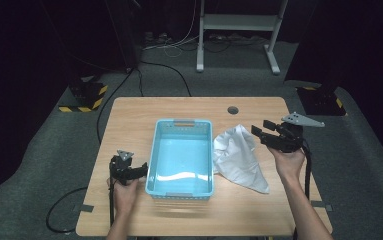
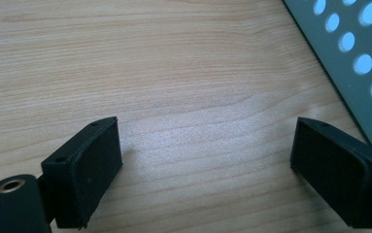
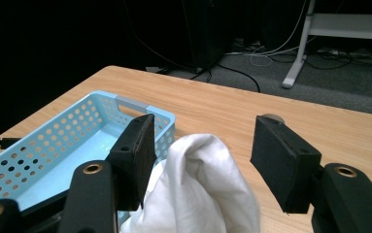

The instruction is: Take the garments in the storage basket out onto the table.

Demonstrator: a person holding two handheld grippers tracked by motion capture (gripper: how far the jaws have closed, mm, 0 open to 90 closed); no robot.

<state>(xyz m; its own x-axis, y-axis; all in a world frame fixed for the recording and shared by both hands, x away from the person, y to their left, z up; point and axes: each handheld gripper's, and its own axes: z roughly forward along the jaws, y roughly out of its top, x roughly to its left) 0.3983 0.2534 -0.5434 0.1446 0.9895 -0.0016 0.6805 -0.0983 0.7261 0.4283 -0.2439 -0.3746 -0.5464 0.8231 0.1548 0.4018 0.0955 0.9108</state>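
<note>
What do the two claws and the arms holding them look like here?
Both the left claw and the right claw are black with flat rectangular pads, brass-coloured screw fittings, a grey three-cornered plate on top and a trailing black cable. The forearms are bare, with no sleeves.

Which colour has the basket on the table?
Light blue basket, seen best in the high view.

The high view looked forward and down from above the person's edge of the wooden table (image 1: 129, 107), taking in the whole top and the floor toward 12 o'clock. The left gripper view sat very close over the tabletop, looking steeply down, with the perforated wall of the blue basket (image 2: 353, 53) at 2 o'clock. The right gripper view looked nearly level across the table from close behind the white cloth (image 3: 198, 194). It shared basket, cloth and table with the high view.
</note>
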